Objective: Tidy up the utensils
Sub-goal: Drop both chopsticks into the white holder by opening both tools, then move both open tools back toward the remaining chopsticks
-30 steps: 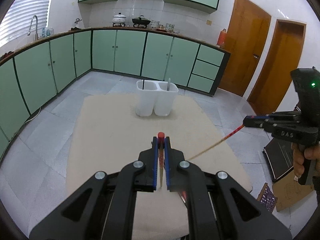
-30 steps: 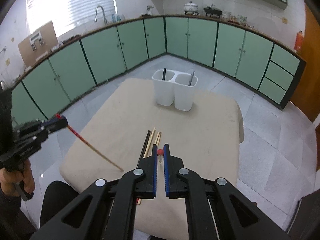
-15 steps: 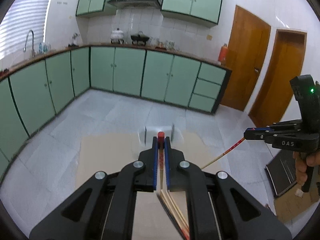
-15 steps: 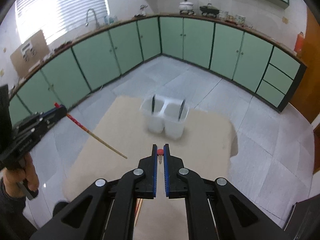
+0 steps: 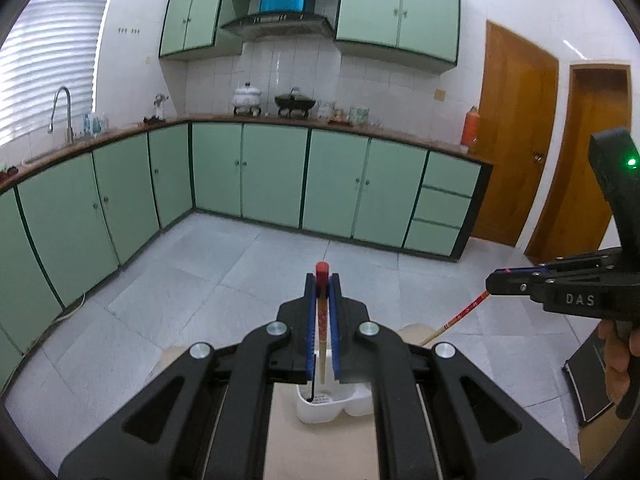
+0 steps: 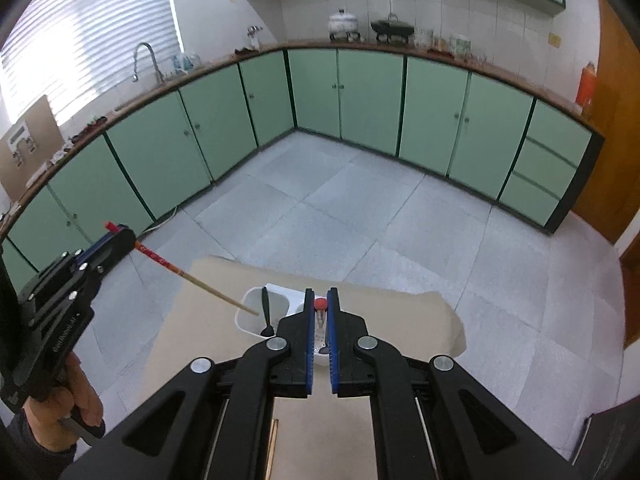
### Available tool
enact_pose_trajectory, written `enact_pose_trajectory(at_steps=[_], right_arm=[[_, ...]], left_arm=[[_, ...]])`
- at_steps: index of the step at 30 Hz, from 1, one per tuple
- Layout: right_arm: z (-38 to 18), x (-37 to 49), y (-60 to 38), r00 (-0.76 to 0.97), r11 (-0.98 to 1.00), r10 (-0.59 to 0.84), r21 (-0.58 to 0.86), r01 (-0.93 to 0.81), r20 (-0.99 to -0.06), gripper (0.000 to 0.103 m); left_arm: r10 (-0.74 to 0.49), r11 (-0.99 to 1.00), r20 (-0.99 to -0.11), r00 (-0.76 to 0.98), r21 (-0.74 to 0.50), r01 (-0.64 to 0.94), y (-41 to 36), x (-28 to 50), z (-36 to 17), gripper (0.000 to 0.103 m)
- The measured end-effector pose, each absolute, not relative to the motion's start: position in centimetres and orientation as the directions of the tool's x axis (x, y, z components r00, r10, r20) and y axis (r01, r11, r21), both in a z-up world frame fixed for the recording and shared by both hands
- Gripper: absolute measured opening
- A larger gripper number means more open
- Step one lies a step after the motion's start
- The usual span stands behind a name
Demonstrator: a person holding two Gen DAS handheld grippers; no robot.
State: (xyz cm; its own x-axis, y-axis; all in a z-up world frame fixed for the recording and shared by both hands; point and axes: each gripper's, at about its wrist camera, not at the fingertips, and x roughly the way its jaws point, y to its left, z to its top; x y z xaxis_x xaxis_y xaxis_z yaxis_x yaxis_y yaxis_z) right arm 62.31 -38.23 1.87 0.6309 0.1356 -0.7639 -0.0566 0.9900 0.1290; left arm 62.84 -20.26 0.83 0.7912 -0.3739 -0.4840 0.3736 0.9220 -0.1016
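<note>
My left gripper (image 5: 322,280) is shut on a red-topped chopstick (image 5: 321,320) that hangs down over the white two-compartment utensil holder (image 5: 320,410). In the right wrist view the left gripper (image 6: 120,236) holds its chopstick (image 6: 208,289) slanting with its tip over the holder's left compartment (image 6: 252,304), where a black spoon (image 6: 265,312) stands. My right gripper (image 6: 318,304) is shut on a second red-topped chopstick (image 6: 320,318) above the holder's right compartment. It also shows in the left wrist view (image 5: 496,280) with its chopstick (image 5: 460,314).
The holder stands on a beige-covered table (image 6: 192,332). More chopsticks (image 6: 273,448) lie on the table below my right gripper. Green kitchen cabinets (image 5: 272,176) line the far walls beyond a grey tiled floor (image 6: 360,216). Brown doors (image 5: 512,140) stand to the right.
Both grippers have risen and moved forward with their chopsticks, from over the near table to above the holder. The views have tilted up towards the cabinets.
</note>
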Motion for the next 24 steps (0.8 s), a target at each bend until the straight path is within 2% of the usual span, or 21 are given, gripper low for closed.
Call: enact_pose_trajectory(at_steps=[5,6,7,8,9,13,16,18,19,22,24], right_arm=[[-2.7,63.7,-39.0,0.590,0.982,0.178,0.178,-0.059,-0.788,0.008],[-3.2,63.7,-39.2,0.589,0.981,0.182,0.183,-0.060,-0.787,0.011],[-3.5,63.5,-39.3,0.590,0.982,0.182,0.180,-0.064,-0.787,0.020],[-3.6,63.1,-39.5,0.602,0.984,0.171,0.166,-0.066,-0.780,0.025],[-3.5,62.6,-39.6,0.611,0.985,0.168,0.157,-0.071,-0.773,0.026],[-2.5,59.4,-40.4,0.656,0.980,0.192,0.180,-0.086,-0.730,0.026],[-1.6,54.3,-40.3,0.709,0.983,0.182,0.139,-0.118,-0.681,0.028],[-2.4,49.8,-39.8,0.747,0.985,0.174,0.105,-0.140,-0.642,0.039],[-3.6,47.4,-39.4,0.758,0.985,0.169,0.089,-0.145,-0.630,0.046],[-10.2,40.0,-37.0,0.754,0.986,0.151,0.042,-0.161,-0.639,0.046],[-15.9,35.5,-35.3,0.718,0.982,0.177,0.071,-0.175,-0.673,0.045]], left_arm=[[-0.348,0.930,-0.567,0.747,-0.110,0.350,-20.0,64.9,-4.3,0.008],[-0.344,0.932,-0.574,0.743,-0.109,0.347,-19.8,65.0,-4.8,0.018],[-0.337,0.934,-0.578,0.743,-0.104,0.342,-19.5,65.0,-5.3,0.027],[-0.326,0.938,-0.574,0.751,-0.094,0.334,-19.1,64.7,-5.4,0.044],[-0.320,0.939,-0.566,0.760,-0.085,0.332,-18.8,64.3,-5.3,0.049],[-0.322,0.936,-0.547,0.772,-0.066,0.345,-17.3,62.4,-3.8,0.051],[-0.322,0.937,-0.525,0.788,-0.060,0.343,-15.3,59.4,-2.9,0.067],[-0.329,0.933,-0.513,0.793,-0.048,0.356,-13.9,56.2,-3.4,0.077],[-0.328,0.933,-0.512,0.794,-0.044,0.358,-13.4,54.7,-4.0,0.079],[-0.326,0.932,-0.533,0.781,-0.040,0.361,-11.5,49.2,-7.4,0.081],[-0.306,0.935,-0.551,0.776,-0.019,0.355,-10.5,44.9,-10.5,0.082]])
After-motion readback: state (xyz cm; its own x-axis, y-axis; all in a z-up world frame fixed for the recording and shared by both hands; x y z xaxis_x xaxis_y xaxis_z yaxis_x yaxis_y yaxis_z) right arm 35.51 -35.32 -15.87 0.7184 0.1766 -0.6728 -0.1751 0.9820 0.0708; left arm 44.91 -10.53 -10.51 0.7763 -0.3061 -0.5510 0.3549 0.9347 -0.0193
